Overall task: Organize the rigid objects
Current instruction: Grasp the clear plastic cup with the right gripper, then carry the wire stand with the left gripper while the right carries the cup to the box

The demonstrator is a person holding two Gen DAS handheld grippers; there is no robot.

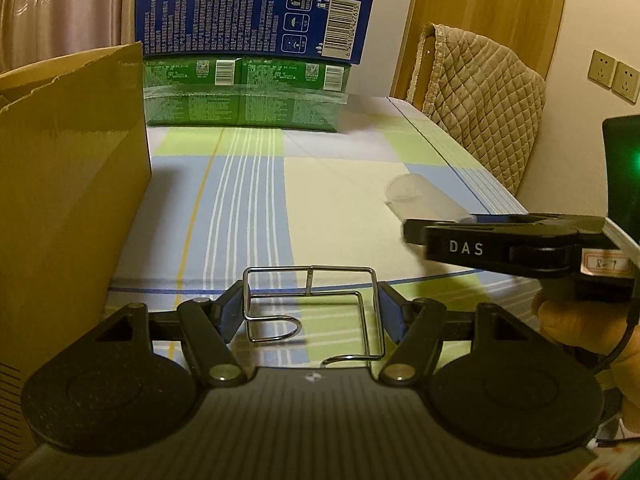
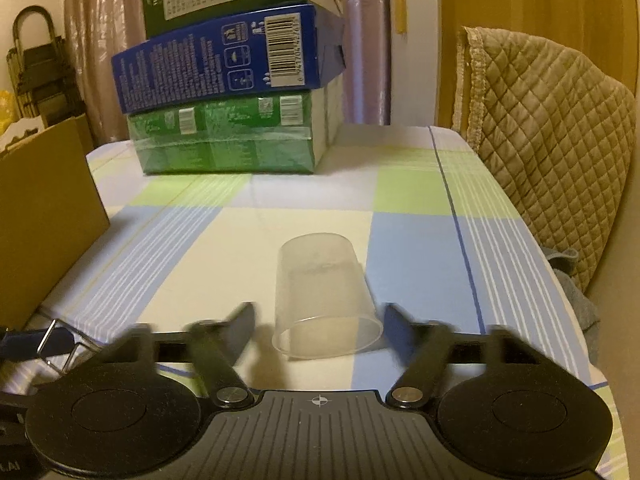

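My left gripper (image 1: 311, 306) is shut on a bent chrome wire rack (image 1: 312, 300), held between its blue pads a little above the checked tablecloth. A clear plastic cup (image 2: 324, 300) lies on its side on the cloth, mouth toward me. My right gripper (image 2: 319, 320) is open, its fingers on either side of the cup's mouth and apart from it. In the left wrist view the right gripper (image 1: 416, 232) reaches in from the right over the cup (image 1: 416, 196). The wire rack (image 2: 60, 344) shows at the lower left of the right wrist view.
An open cardboard box (image 1: 68, 200) stands at the left. A stack of green and blue cartons (image 1: 248, 60) stands at the table's far end. A chair with a quilted cover (image 2: 552, 140) is at the right edge of the table (image 2: 516, 240).
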